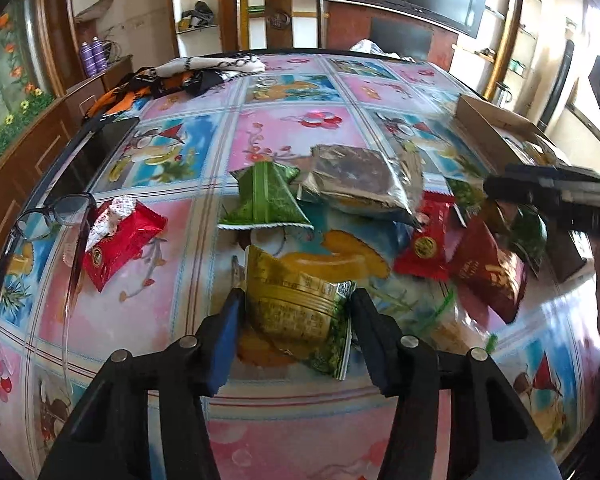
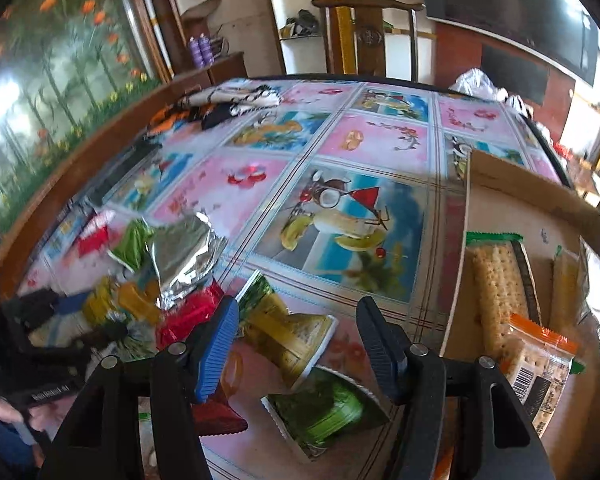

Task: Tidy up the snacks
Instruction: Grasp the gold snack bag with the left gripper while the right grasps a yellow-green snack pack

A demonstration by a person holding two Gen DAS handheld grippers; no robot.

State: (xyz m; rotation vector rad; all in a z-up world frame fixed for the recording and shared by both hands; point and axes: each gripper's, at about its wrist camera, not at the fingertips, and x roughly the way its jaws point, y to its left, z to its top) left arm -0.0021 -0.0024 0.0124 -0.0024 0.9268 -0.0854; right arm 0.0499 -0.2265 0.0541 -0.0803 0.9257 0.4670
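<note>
Left wrist view: left gripper (image 1: 296, 300) brackets a yellow-green foil snack packet (image 1: 300, 312), pads at its edges; grip unclear. Right gripper (image 2: 296, 320) gapes over a yellow-green pouch (image 2: 288, 340). Cardboard box (image 2: 532, 188) lines the tabletop's (image 2: 380, 140) right edge; far half bare.

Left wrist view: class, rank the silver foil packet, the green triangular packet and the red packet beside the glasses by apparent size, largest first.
1. Silver foil packet.
2 and 3. Green triangular packet and red packet: alike, unranked.
</note>
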